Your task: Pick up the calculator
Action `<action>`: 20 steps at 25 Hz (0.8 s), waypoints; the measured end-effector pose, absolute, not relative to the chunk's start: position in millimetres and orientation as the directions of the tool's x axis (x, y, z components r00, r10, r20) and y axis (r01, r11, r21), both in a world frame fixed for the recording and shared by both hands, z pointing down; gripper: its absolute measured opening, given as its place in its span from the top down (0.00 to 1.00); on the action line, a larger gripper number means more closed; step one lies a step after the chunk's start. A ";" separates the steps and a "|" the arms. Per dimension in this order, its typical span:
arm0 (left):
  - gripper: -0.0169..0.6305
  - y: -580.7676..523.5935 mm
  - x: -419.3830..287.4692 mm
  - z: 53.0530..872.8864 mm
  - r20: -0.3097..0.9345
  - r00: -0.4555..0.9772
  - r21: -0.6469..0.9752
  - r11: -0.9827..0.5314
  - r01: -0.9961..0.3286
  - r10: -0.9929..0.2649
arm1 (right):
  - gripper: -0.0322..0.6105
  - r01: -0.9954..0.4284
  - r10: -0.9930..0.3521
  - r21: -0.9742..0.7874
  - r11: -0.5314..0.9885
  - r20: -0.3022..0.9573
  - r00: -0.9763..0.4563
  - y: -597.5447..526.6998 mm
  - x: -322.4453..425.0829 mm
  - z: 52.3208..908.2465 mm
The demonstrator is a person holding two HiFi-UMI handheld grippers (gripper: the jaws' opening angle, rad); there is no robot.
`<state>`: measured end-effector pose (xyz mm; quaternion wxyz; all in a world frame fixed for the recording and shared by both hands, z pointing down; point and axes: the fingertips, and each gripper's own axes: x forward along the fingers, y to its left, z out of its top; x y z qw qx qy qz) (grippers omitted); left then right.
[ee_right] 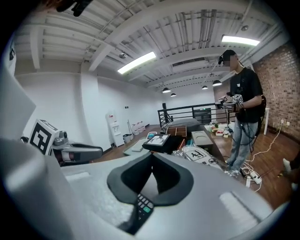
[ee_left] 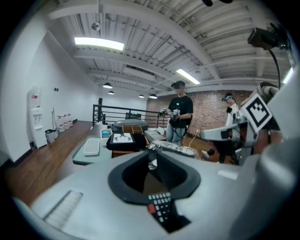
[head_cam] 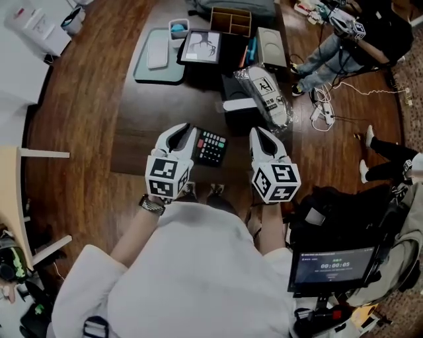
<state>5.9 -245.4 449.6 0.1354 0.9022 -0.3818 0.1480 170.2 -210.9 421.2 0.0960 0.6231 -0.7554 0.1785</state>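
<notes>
**A:** The left tool is slightly spread and empty; the right tool is pressed together.

**B:** And the calculator?

**A:** Mid-frame on the bench, between both tools, just right of the left tool, which is nearer. It's black with coloured keys, long axis running up the frame.

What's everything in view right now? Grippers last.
calculator: one, black with coloured keys, near table edge, between the grippers
tray: one, teal, far left of table, white flat item on it
picture box: one, black with white print, right of tray
organiser: one, wooden, far edge
wrapped package: one, clear plastic, right side
table: one, dark wood
monitor: one, black, lower right
bystander: one, dark top, upper right
left gripper: one, white, jaws slightly apart, empty
right gripper: one, white, jaws shut, empty
</notes>
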 end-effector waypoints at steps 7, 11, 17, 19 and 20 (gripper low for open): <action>0.84 -242.9 4.7 471.8 0.418 0.639 0.169 -0.635 -0.754 -0.646 | 0.95 -0.953 -0.853 -0.191 0.236 0.429 -0.297 -215.5 154.1 446.8; 0.84 -244.2 -2.4 487.2 0.454 0.615 0.187 -0.606 -0.773 -0.644 | 0.95 -0.938 -0.819 -0.225 0.265 0.461 -0.342 -218.5 146.5 462.2; 0.82 -241.9 -8.5 509.5 0.502 0.594 0.220 -0.571 -0.791 -0.628 | 0.88 -0.919 -0.751 -0.198 0.340 0.531 -0.393 -219.5 134.1 487.7; 0.82 -241.2 -9.5 516.9 0.518 0.588 0.225 -0.564 -0.795 -0.622 | 0.88 -0.917 -0.744 -0.213 0.338 0.535 -0.399 -221.6 134.1 493.2; 0.82 -240.2 -10.1 521.8 0.529 0.585 0.231 -0.559 -0.797 -0.615 | 0.88 -0.916 -0.740 -0.224 0.333 0.540 -0.401 -222.3 134.6 497.1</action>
